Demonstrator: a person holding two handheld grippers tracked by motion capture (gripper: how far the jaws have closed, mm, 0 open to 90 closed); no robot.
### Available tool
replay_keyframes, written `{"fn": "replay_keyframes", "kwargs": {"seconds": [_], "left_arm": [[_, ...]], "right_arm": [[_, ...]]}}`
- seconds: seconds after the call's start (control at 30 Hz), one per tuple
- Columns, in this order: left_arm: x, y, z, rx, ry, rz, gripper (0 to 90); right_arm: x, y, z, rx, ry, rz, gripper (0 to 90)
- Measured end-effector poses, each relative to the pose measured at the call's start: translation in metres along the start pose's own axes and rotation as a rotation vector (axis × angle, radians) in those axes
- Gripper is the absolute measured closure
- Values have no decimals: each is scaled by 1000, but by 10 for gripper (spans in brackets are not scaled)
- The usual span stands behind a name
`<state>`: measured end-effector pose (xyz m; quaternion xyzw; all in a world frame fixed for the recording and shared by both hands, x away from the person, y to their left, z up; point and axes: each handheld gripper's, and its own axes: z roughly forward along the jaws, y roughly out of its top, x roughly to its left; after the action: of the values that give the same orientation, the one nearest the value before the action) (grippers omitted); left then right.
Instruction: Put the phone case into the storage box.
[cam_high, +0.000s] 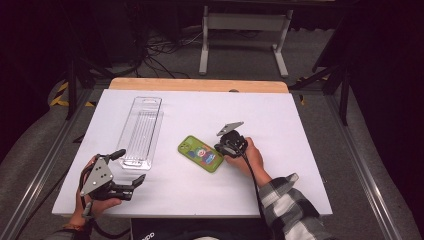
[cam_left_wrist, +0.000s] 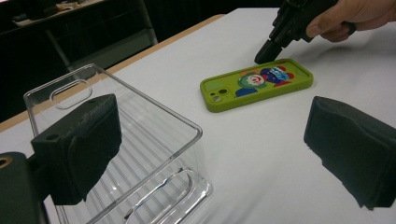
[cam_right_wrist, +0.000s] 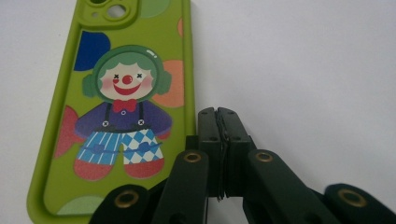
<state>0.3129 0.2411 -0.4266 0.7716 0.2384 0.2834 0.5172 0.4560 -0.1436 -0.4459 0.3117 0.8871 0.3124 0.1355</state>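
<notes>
A green phone case (cam_high: 200, 153) with a clown picture lies face down in the middle of the white table (cam_high: 300, 130). My right gripper (cam_high: 220, 148) stands at the case's right long edge (cam_right_wrist: 189, 93), jaws pressed together with nothing between them, tips (cam_right_wrist: 218, 116) just beside the rim. From the left gripper view that shut gripper (cam_left_wrist: 265, 53) touches down next to the case (cam_left_wrist: 257, 84). My left gripper (cam_high: 131, 167) rests near the front left corner, its pads (cam_left_wrist: 79, 144) spread wide and empty, beside a clear plastic package (cam_high: 141, 131).
The clear blister package (cam_left_wrist: 135, 154) lies lengthwise left of the case, its near end between my left jaws' line of sight. A wooden strip (cam_high: 200, 85) runs along the table's far edge. Metal rails flank the table; cables and a stand lie on the floor beyond.
</notes>
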Motion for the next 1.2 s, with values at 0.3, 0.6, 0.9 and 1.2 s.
{"fn": "replay_keyframes", "kwargs": {"seconds": [0.3,0.6,0.9,1.2], "left_arm": [[1,-1,0,7,-2,8,49],[0,0,2,8,1,9,49],[0,1,5,13,-4,33,49],[-2,1,5,20,-7,28,50]], "right_arm": [[7,-6,-5,1,6,-15,883],[7,-5,-17,-88,-49,-18,626],[18,-5,-60,-362,-158,-75,195],[27,-23,-91,-512,-227,-49,50]]}}
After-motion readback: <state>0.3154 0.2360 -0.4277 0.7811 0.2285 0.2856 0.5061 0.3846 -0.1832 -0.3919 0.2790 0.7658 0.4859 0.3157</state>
